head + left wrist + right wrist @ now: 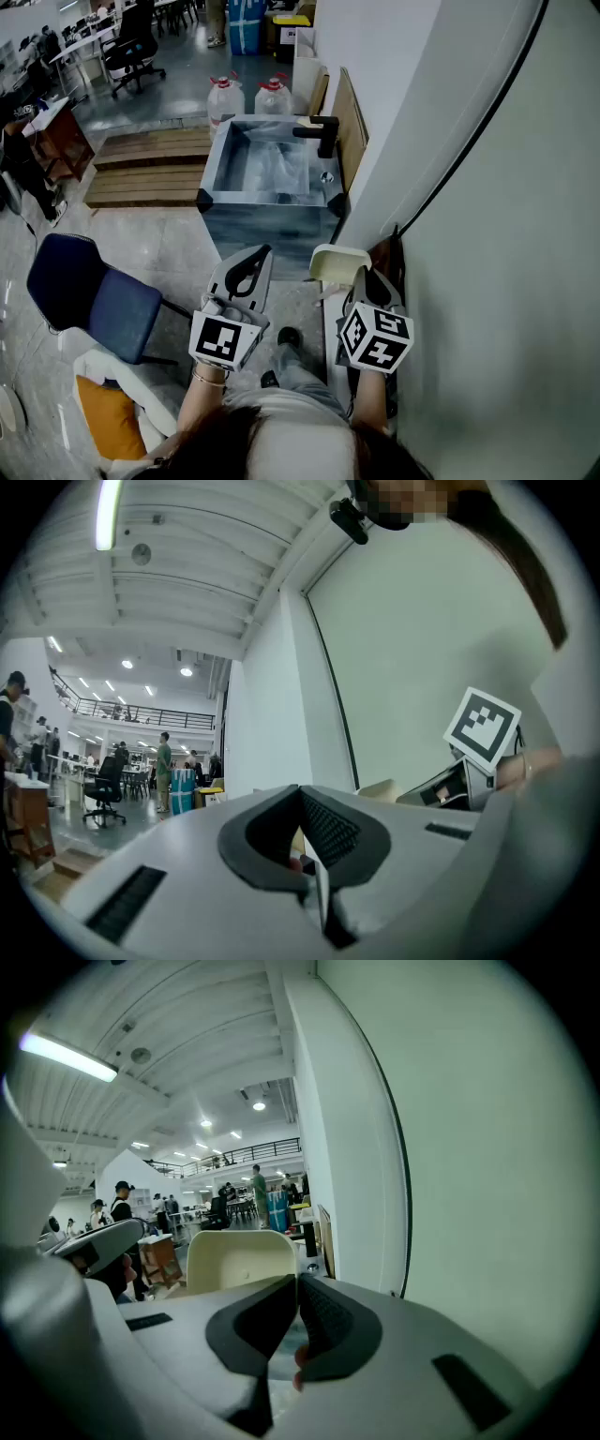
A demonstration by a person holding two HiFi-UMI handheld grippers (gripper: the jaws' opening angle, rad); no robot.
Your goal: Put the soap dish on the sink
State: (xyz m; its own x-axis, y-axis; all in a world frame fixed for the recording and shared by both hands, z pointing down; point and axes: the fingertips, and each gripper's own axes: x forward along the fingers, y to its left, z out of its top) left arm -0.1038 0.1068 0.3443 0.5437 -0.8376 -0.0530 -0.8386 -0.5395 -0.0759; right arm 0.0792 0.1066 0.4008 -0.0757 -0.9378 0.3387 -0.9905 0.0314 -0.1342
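A cream soap dish [336,262] is held in the air in front of me, with my right gripper [361,274] shut on its near edge. The right gripper view shows the soap dish [239,1260] standing just above the closed right gripper [296,1283]. The steel sink [217,155] with a black tap [321,134] stands farther ahead on the floor, apart from the dish. To the left of the dish my left gripper [261,253] is shut and holds nothing. In its own view the left gripper [300,794] has its tips together, with the soap dish [380,789] at the right.
A white wall [487,234] runs close along my right. A blue chair [89,295] stands at the left, with a wooden pallet [150,169] beyond it. Two water bottles [225,94] sit behind the sink, and a wooden board [349,117] leans beside it.
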